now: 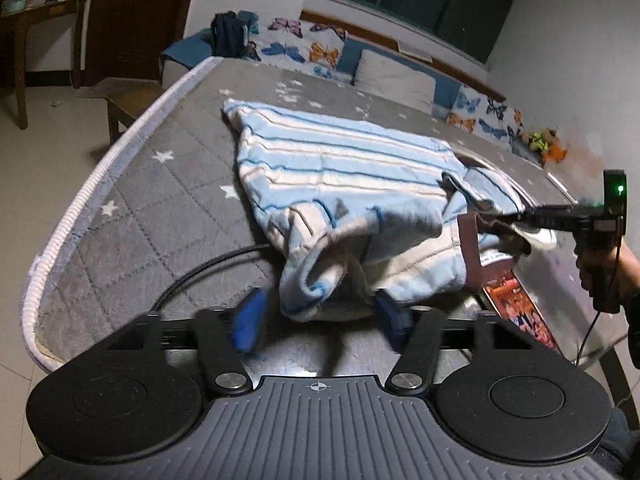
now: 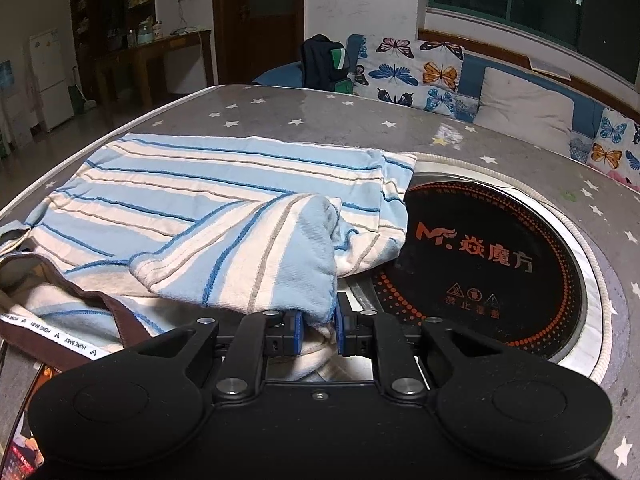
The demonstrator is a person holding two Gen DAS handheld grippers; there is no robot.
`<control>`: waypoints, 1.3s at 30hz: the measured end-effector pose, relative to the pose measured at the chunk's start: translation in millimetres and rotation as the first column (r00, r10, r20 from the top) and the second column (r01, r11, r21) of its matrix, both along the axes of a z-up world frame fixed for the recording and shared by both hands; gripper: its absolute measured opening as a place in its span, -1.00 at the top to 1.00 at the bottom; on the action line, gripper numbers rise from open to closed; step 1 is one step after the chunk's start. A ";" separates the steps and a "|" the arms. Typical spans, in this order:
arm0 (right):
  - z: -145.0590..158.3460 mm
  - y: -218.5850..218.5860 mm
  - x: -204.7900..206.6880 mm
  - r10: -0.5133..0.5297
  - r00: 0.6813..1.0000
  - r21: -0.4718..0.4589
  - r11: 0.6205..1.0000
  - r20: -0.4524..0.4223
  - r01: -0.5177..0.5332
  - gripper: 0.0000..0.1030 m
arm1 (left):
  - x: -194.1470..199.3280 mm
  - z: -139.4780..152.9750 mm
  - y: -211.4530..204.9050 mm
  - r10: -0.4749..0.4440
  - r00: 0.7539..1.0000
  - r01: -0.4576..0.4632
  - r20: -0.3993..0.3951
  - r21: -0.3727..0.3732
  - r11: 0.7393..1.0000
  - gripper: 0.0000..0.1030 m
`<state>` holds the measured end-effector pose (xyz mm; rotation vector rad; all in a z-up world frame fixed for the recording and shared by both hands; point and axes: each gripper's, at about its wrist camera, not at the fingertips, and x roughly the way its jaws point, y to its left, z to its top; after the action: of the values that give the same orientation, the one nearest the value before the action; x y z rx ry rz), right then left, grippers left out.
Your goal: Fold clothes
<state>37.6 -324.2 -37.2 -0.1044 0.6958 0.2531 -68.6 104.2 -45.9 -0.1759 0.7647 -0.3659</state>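
A light-blue and cream striped garment [image 1: 344,168] with a brown neckband [image 1: 470,252] lies on the grey star-print table cover [image 1: 160,208]. It also shows in the right wrist view [image 2: 208,200]. My left gripper [image 1: 320,312] is open, its blue pads either side of a drooping fold of the garment near the front edge. My right gripper [image 2: 318,328] is shut on a folded sleeve end [image 2: 280,264] of the garment; it shows in the left wrist view [image 1: 520,216] at the right, holding cloth by the neckband.
A round black induction cooktop [image 2: 492,264] is set into the table, partly under the garment. A black cable [image 1: 208,268] runs over the cover at the front. A butterfly-print sofa [image 2: 420,72] with a cushion stands behind. A wooden stool [image 1: 128,96] stands left of the table.
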 end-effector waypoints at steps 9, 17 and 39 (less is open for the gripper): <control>13.2 0.0 -5.6 0.004 0.999 -0.011 1.000 0.051 -0.003 0.73 | 11.1 6.3 20.3 0.067 0.998 -0.065 0.009 -0.100 0.993 0.82; 49.6 5.5 -1.2 0.030 0.988 -0.061 0.998 0.152 -0.021 0.76 | 41.0 44.6 24.0 0.116 0.988 -0.097 0.105 -0.169 0.981 0.84; 189.4 34.7 149.1 -0.016 0.897 -0.191 0.975 0.442 0.111 0.79 | 244.0 212.2 30.4 0.310 0.877 -0.163 0.366 -0.379 0.911 0.85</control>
<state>186.8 -289.5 152.3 -0.3328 0.2720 0.0837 175.4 134.6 166.3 -0.4964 0.2400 -0.2806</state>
